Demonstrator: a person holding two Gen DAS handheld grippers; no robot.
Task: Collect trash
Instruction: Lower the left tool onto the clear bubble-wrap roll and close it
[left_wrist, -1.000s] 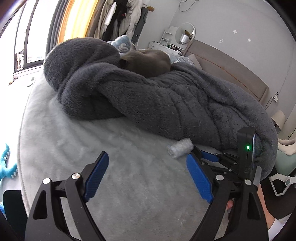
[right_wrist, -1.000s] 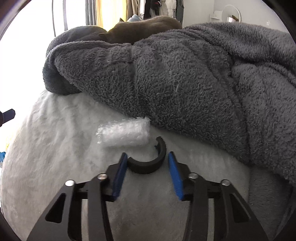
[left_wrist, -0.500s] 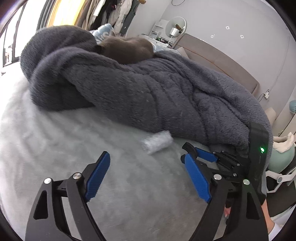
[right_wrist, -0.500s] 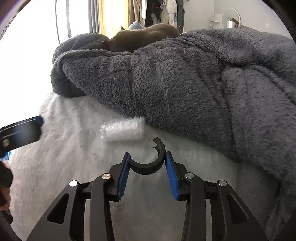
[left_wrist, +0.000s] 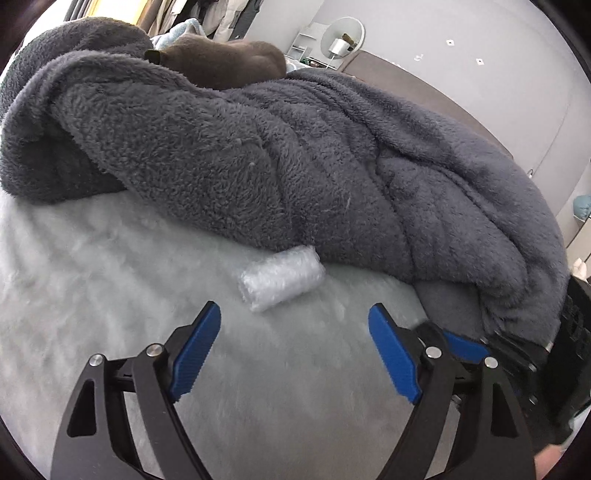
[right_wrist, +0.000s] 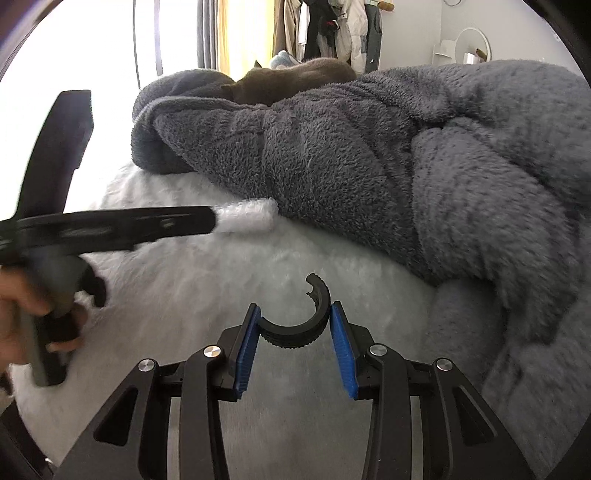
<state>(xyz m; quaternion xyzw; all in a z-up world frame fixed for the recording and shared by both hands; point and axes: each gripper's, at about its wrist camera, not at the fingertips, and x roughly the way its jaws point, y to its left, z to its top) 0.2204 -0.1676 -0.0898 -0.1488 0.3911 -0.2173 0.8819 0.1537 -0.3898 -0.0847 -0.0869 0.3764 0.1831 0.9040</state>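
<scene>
A small roll of clear bubble wrap (left_wrist: 282, 277) lies on the pale fluffy bed cover (left_wrist: 110, 288), against the edge of the dark grey blanket (left_wrist: 295, 155). My left gripper (left_wrist: 295, 325) is open, just short of the roll, jaws wide on either side of it. The roll also shows in the right wrist view (right_wrist: 251, 216), partly hidden by the left gripper (right_wrist: 210, 219). My right gripper (right_wrist: 293, 328) is shut on a broken black plastic ring (right_wrist: 299, 321) and holds it above the cover.
A brown cat (left_wrist: 229, 62) lies on top of the heaped blanket. A headboard (left_wrist: 443, 99) and a round mirror (left_wrist: 343, 33) stand behind. Clothes hang by the window (right_wrist: 332, 29). The right gripper's fingers (left_wrist: 465, 347) show low right in the left wrist view.
My left gripper has moved forward and right toward the bubble wrap roll, which now sits between its open jaws' line. My right gripper has lifted back with the black ring held.
</scene>
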